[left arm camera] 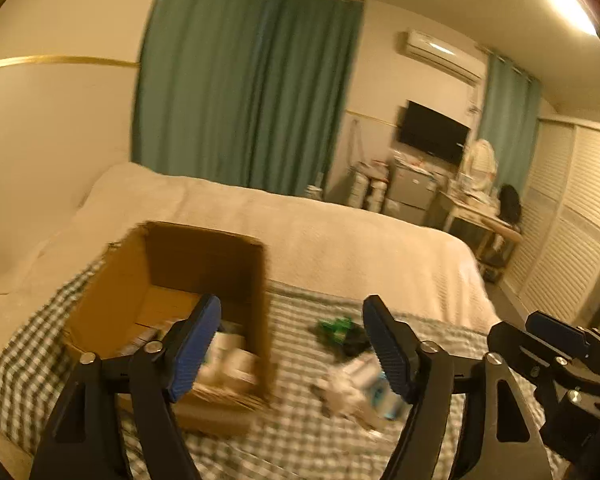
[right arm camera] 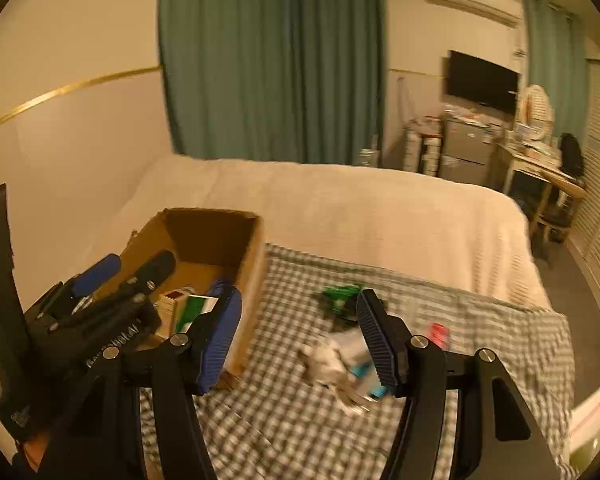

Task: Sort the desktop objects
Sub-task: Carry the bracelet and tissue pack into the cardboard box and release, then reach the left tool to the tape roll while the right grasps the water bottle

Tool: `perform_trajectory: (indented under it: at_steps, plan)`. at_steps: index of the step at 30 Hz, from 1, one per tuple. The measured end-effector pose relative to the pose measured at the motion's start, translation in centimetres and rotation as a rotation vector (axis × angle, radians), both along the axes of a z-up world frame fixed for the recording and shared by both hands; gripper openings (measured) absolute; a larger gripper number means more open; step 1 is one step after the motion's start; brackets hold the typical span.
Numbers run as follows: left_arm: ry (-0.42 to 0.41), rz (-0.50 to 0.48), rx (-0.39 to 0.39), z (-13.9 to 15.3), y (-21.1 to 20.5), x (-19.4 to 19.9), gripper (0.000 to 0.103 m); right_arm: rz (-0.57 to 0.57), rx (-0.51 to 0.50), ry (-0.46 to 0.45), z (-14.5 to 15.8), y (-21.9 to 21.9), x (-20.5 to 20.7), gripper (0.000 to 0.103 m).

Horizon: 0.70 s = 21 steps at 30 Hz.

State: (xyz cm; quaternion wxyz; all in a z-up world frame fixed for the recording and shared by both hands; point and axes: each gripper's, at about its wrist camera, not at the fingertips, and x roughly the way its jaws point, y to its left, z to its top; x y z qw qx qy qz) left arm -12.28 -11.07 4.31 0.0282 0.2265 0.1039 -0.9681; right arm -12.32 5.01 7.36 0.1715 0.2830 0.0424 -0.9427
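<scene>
While both views blur, slow down before you pick: your right gripper hangs spread and empty above the white-and-blue packet, just right of the cardboard box. Your left gripper, also spread, hovers at the box's right wall. Beyond the packet lies a green item.

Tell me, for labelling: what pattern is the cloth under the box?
Green-and-white checked cloth; clearest in the right wrist view.
</scene>
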Motion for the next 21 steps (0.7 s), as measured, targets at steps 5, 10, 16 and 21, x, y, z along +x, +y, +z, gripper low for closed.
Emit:
perform_trajectory:
  at_steps: [5, 10, 16, 21]
  plan:
    - [-0.026, -0.095, -0.015, 0.3, 5.6, 1.4, 0.084, -0.108, -0.036, 0.013, 1.2, 6.1, 3.1, 0.06]
    - [-0.064, -0.106, -0.034, -1.0, 8.2, 2.4, 0.084, -0.2, -0.062, 0.018, 1.0, 10.7, 5.1, 0.06]
    - [-0.108, -0.098, -0.046, -4.4, 8.4, 2.3, 0.084, -0.225, -0.08, -0.004, -1.4, 12.3, 5.7, 0.06]
    - [-0.156, -0.089, -0.057, -8.7, 8.4, 1.0, 0.084, -0.214, -0.055, -0.044, -5.2, 11.9, 4.2, 0.06]
